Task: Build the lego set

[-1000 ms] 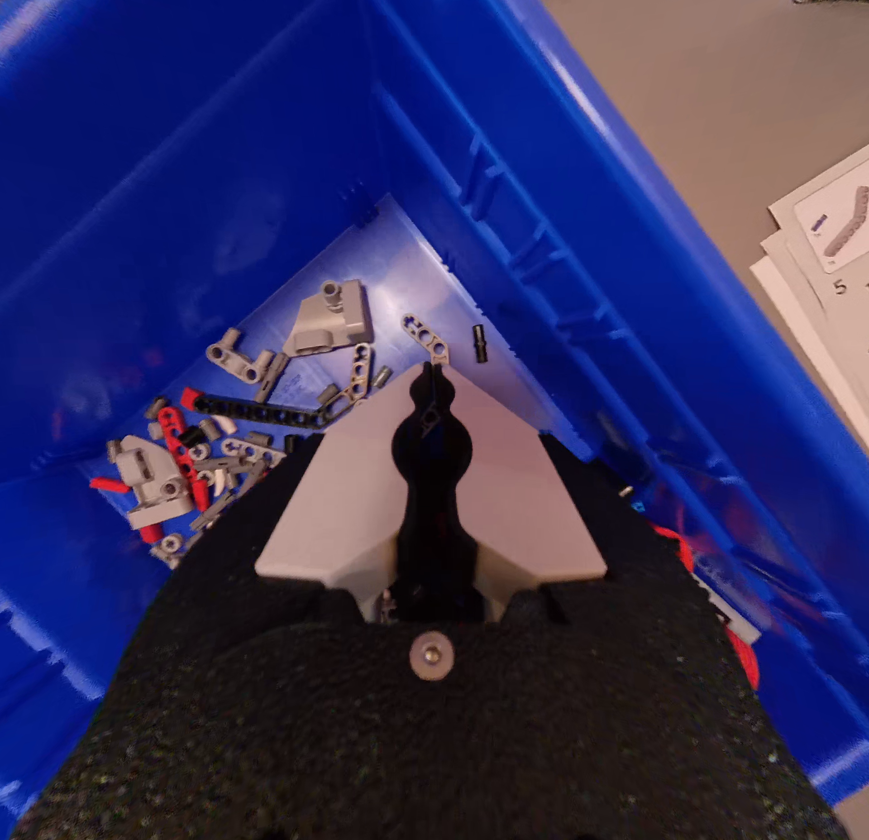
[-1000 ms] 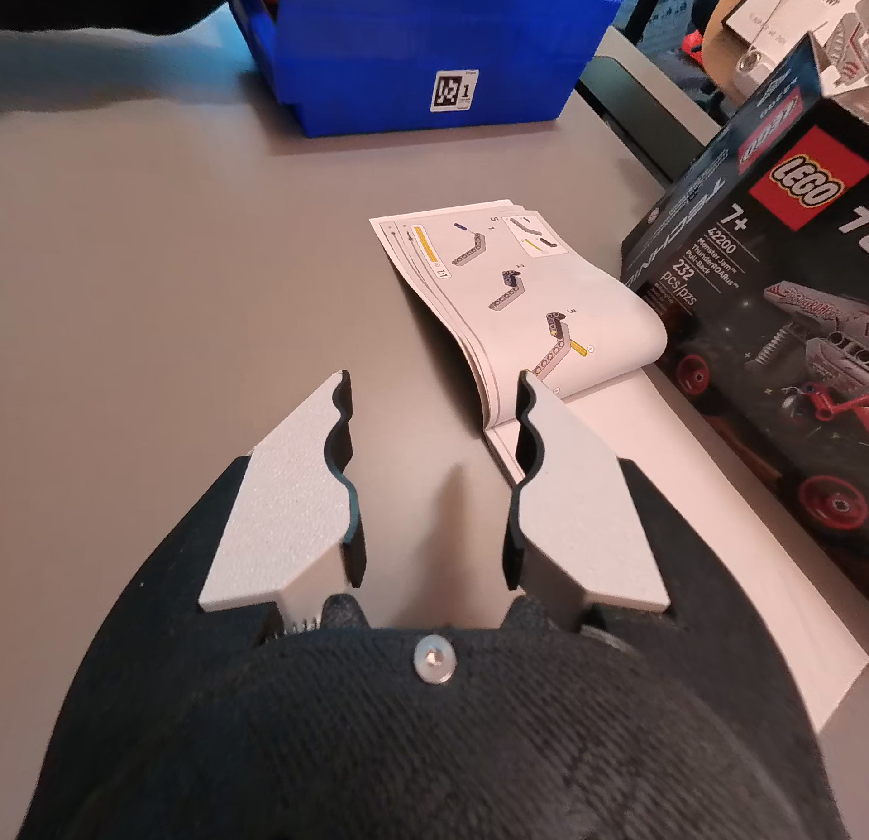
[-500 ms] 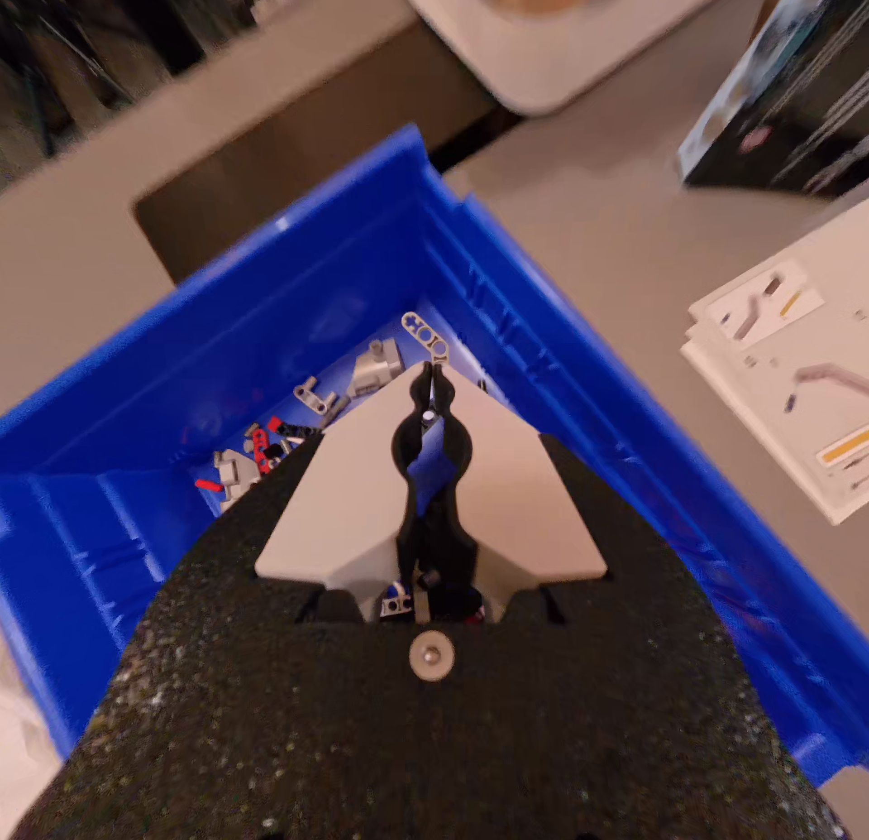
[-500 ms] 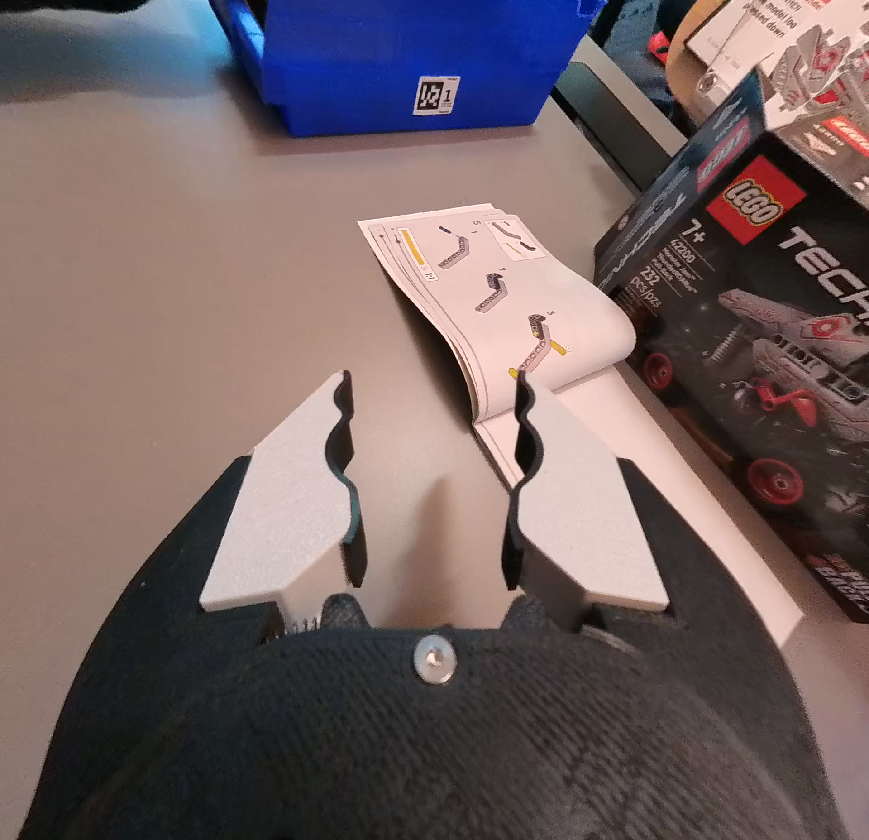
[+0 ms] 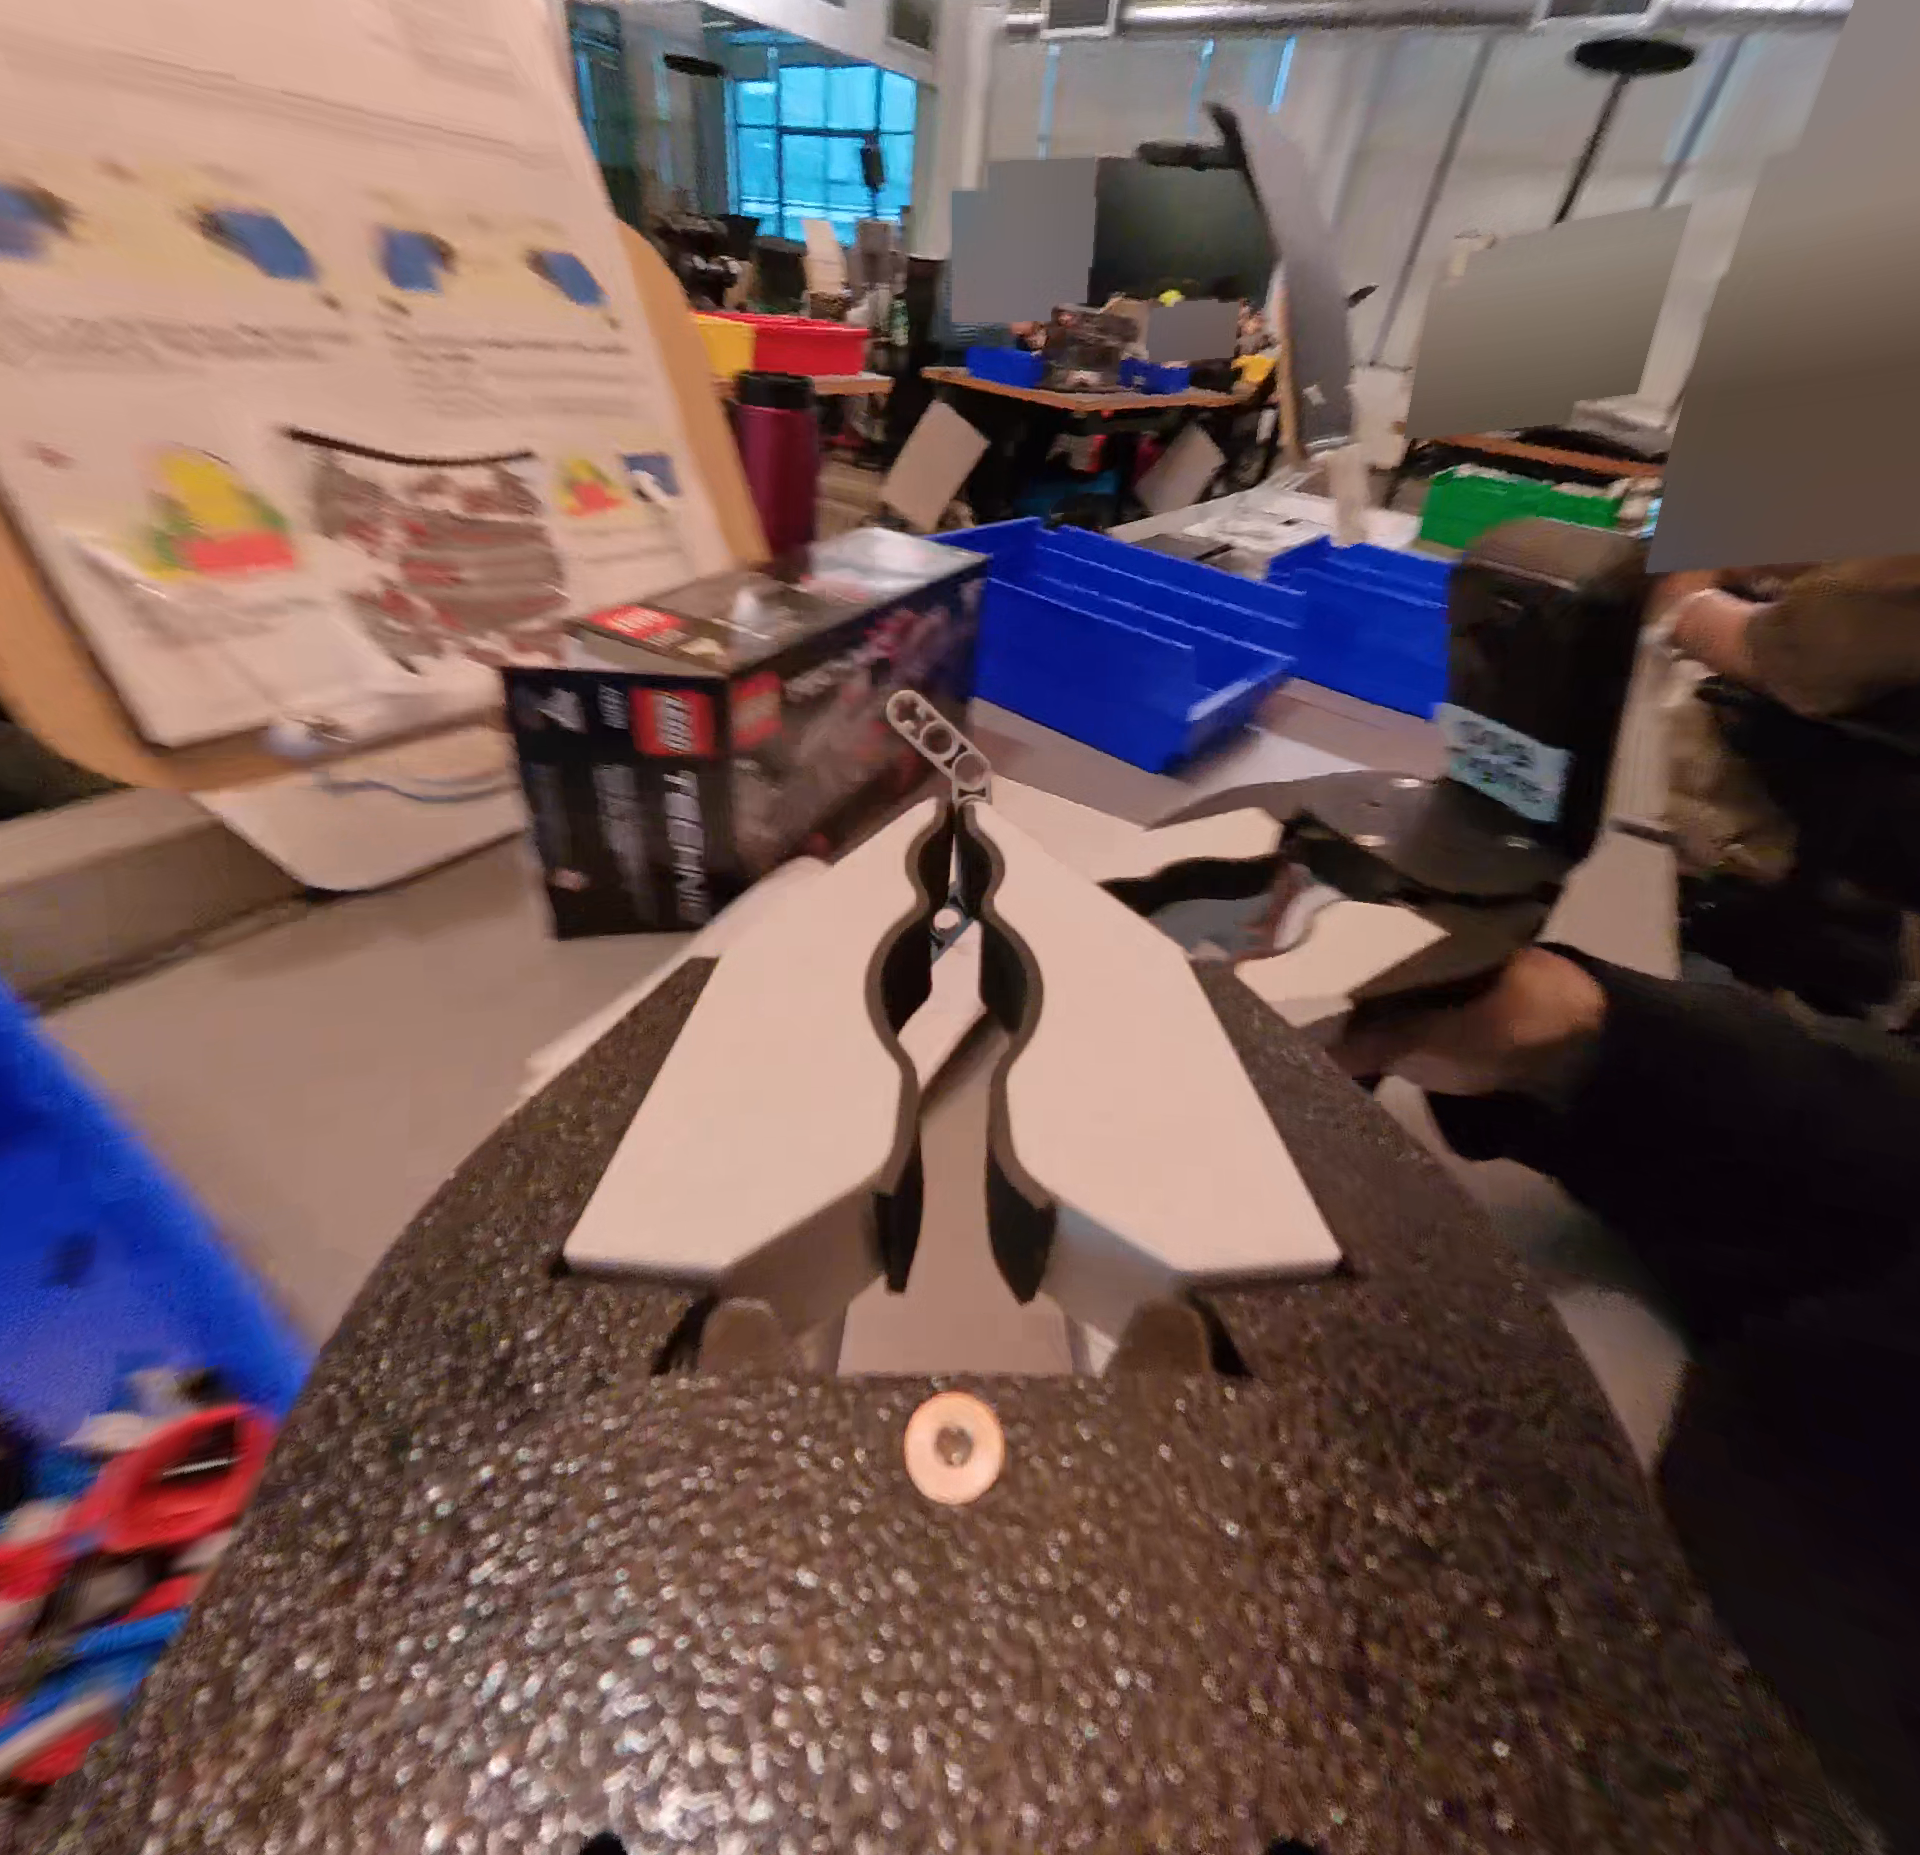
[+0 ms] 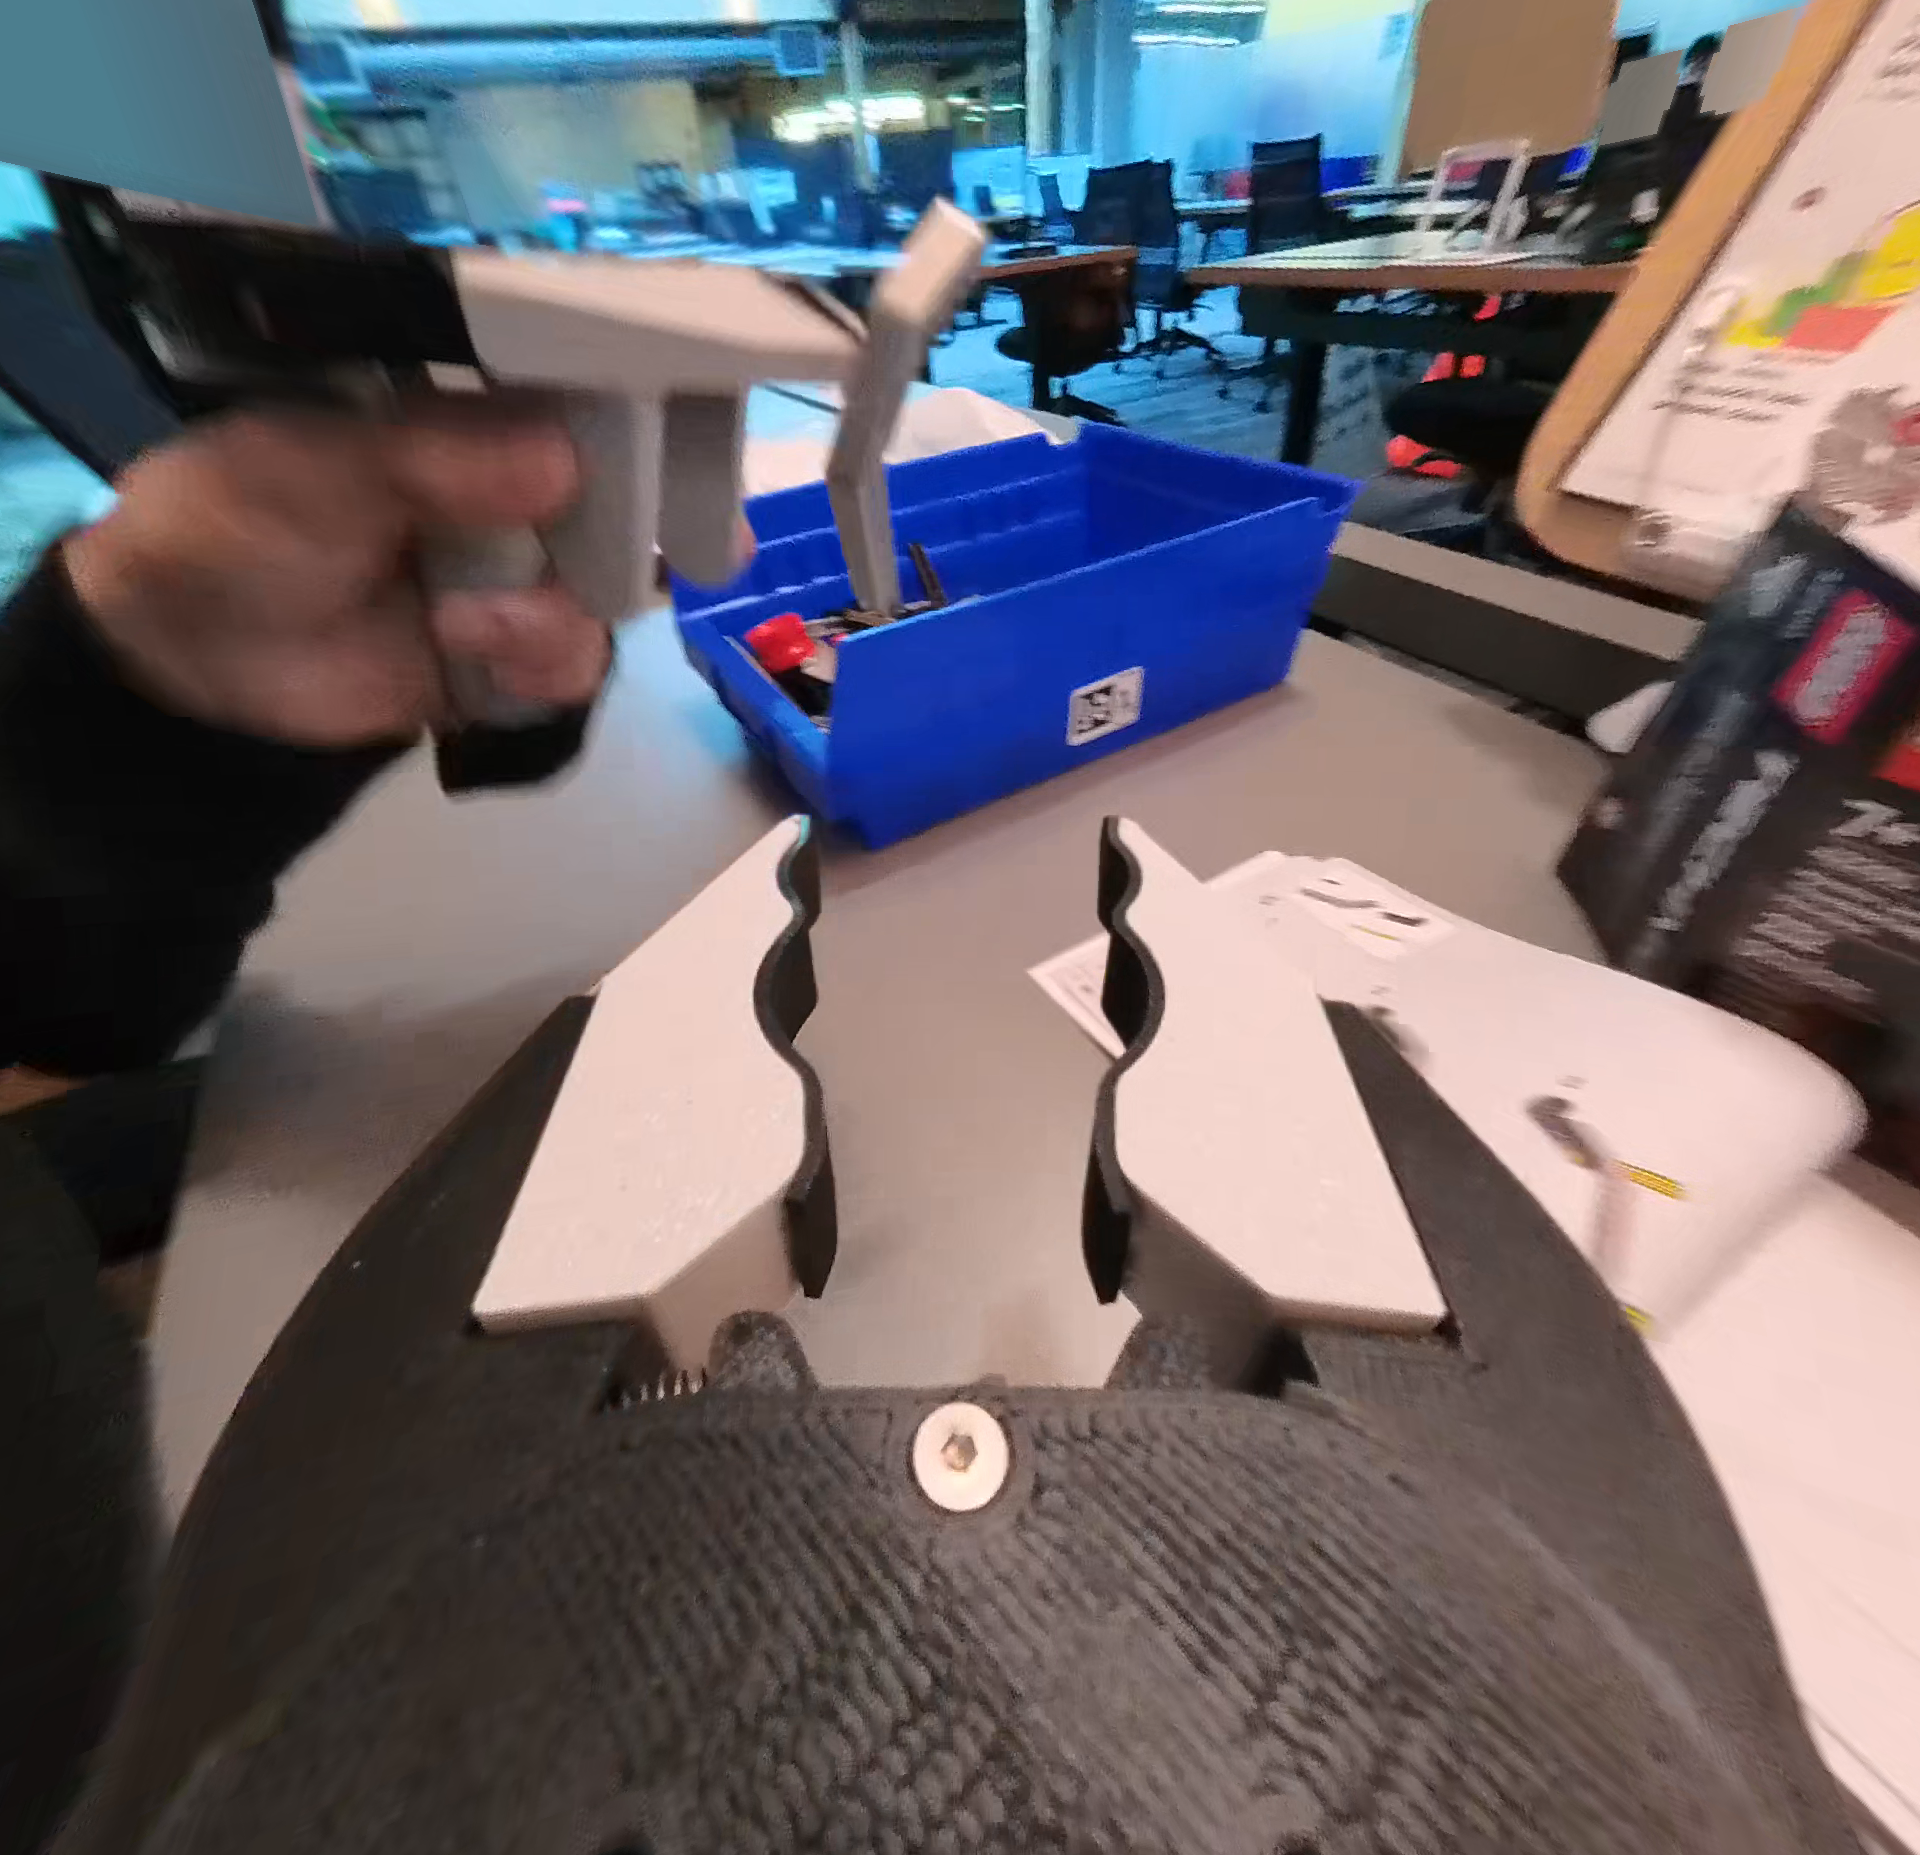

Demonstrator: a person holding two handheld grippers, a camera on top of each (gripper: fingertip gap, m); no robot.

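My left gripper (image 5: 961,818) is shut on a small grey bent beam with holes (image 5: 938,749). The beam sticks up and to the left out of its fingertips, held in the air above the grey table (image 5: 312,1026). The blue parts bin (image 5: 94,1234) is at the lower left, with red and white pieces in it. My right gripper (image 6: 956,839) is open and empty, low over the table, and faces the blue bin (image 6: 1039,683). It also shows at the right of the left wrist view (image 5: 1143,860), open. The left gripper (image 6: 883,434) shows blurred above the bin.
The open instruction booklet (image 6: 1455,1026) lies at the right of the right gripper. The black set box (image 5: 727,766) stands behind it. A cardboard board with printed sheets (image 5: 312,351) leans at the back. More blue bins (image 5: 1122,642) stand on a farther table.
The left gripper has lifted out of the bin with the grey beam and swung up to point level across the table. The right gripper has tilted up toward the bin and stays open.
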